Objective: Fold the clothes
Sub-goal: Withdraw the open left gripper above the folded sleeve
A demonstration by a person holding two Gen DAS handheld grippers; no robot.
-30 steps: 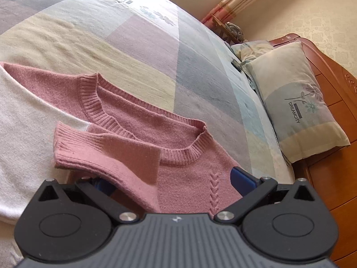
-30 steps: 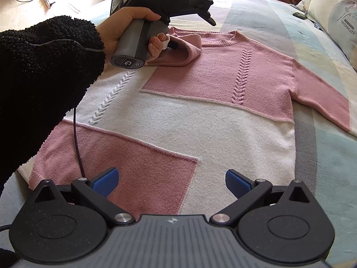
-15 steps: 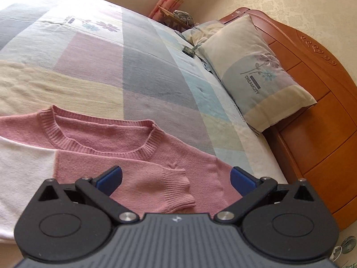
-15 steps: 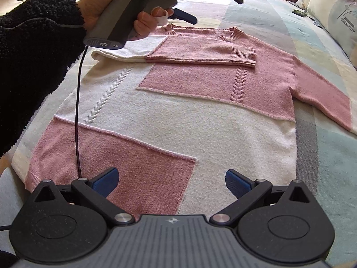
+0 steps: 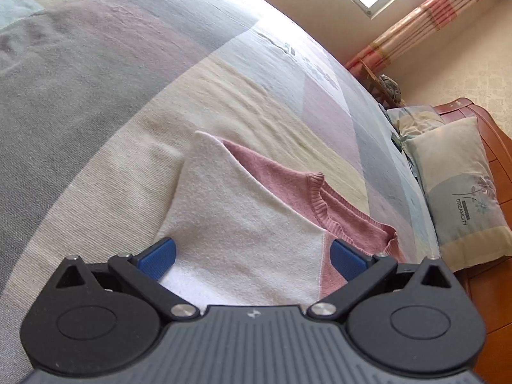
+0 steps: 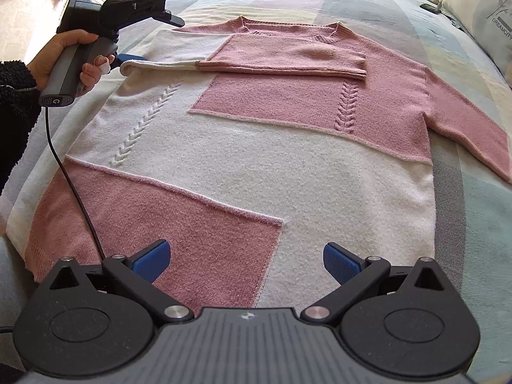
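A pink and white knit sweater (image 6: 256, 166) lies flat, front up, on the bed. Its left sleeve (image 6: 288, 59) is folded across the chest, cuff near the cable pattern. The other sleeve (image 6: 473, 140) stretches out to the right. My left gripper (image 6: 150, 40) is open at the folded white shoulder, held by a hand (image 6: 68, 49). In the left wrist view my left gripper (image 5: 252, 256) has that white fold (image 5: 240, 224) between its spread pads, and the pink collar (image 5: 323, 204) lies beyond. My right gripper (image 6: 245, 260) hangs open over the hem.
The patchwork bedspread (image 6: 480, 224) surrounds the sweater. Pillows (image 5: 460, 185) lean on a wooden headboard (image 5: 499, 147) at the right. The left gripper's black cable (image 6: 70, 185) crosses the sweater's lower left. A small dark object (image 6: 430, 7) lies near the pillow (image 6: 480, 9).
My left gripper let go of the pink cuff, left the sleeve folded across the chest, and drew back left to the white shoulder fold. The right gripper stayed put.
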